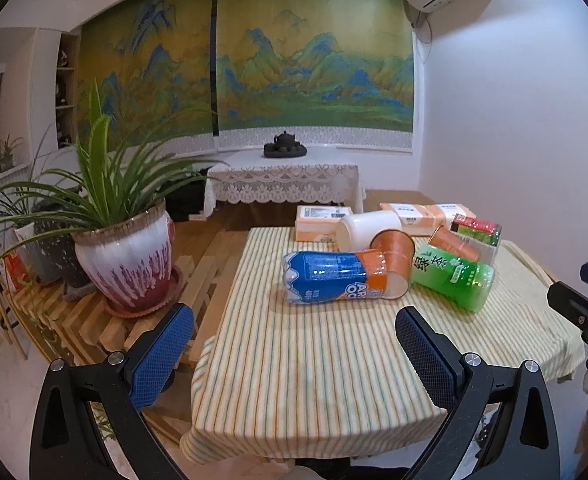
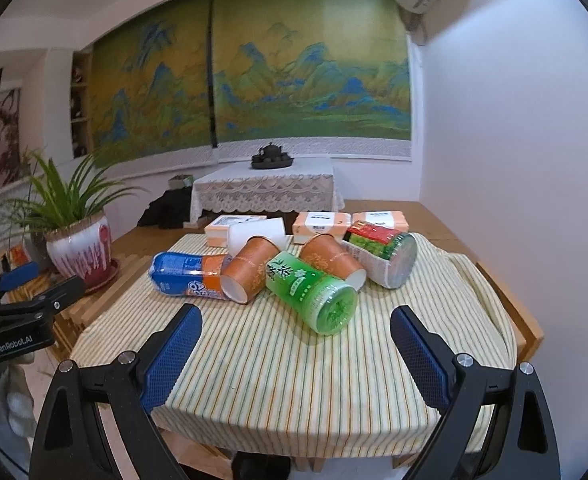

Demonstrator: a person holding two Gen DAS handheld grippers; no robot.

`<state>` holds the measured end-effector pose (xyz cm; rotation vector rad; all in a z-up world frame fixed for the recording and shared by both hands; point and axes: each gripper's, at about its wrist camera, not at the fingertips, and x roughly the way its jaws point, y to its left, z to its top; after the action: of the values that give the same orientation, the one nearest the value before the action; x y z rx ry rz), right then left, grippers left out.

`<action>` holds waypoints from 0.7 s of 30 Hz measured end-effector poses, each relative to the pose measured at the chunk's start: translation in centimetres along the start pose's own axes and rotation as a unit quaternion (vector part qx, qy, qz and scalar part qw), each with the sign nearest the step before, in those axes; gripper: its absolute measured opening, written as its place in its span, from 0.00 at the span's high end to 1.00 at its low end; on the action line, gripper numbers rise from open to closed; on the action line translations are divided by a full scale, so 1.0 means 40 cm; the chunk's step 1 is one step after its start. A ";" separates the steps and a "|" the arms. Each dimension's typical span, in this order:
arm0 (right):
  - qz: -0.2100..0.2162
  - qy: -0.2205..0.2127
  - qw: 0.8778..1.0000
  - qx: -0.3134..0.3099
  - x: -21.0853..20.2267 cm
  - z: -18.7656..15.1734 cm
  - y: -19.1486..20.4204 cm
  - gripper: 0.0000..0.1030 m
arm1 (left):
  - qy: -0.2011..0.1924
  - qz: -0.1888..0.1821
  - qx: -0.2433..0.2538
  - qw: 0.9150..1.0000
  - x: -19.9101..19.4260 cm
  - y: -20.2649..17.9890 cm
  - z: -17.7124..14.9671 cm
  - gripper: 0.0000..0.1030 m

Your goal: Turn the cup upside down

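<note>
The left gripper (image 1: 294,332) is hovering low over the near edge of the surface (image 1: 313,368), its two blue, cross-hatched pads spread wide and gripping nothing. The right gripper (image 2: 295,330) is hanging in the same pose, also released and empty, pointing at the pile of containers. In the right wrist view, the black body of the other gripper is showing at the left edge, with the writing "GenRobot.AI" on it.

A cloth with thin green and orange stripes is covering the surface. In the middle, the cups are all lying on their sides: an orange paper cup (image 2: 248,270) with a white inside is resting between a blue and orange plastic bottle (image 2: 186,274) and a green bottle (image 2: 313,294) that carries Chinese characters. A second orange cup (image 2: 333,258) is lying just behind the green bottle, touching a red and green labelled container (image 2: 381,252). A white cup (image 2: 258,232) is lying further back, near the orange tissue packs (image 2: 319,222).
</note>
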<state>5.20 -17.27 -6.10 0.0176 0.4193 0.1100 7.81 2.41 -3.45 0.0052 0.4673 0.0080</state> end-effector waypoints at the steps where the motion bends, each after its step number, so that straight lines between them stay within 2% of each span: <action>1: 0.003 0.001 1.000 -0.008 0.007 0.004 0.005 0.10 | 0.004 0.000 -0.002 1.000 0.010 0.002 0.001 0.01; 7: 0.021 0.008 1.000 -0.018 0.040 0.020 0.019 0.10 | 0.048 -0.018 -0.014 0.999 0.101 0.008 0.023 0.01; 13: 0.053 0.021 0.997 -0.057 0.086 0.041 0.038 0.10 | 0.053 -0.008 -0.008 0.999 0.139 0.008 0.030 0.01; 15: 0.080 0.035 0.993 -0.082 0.116 0.060 0.056 0.10 | 0.052 -0.006 -0.012 0.999 0.135 0.018 0.025 0.01; 21: 0.125 0.056 0.977 -0.162 0.205 0.111 0.129 0.10 | 0.061 0.013 -0.023 0.998 0.126 0.075 -0.001 0.01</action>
<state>13.93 -11.21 -5.16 -0.2582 0.5062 0.4272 12.26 5.45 -5.72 -0.0348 0.5888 0.0446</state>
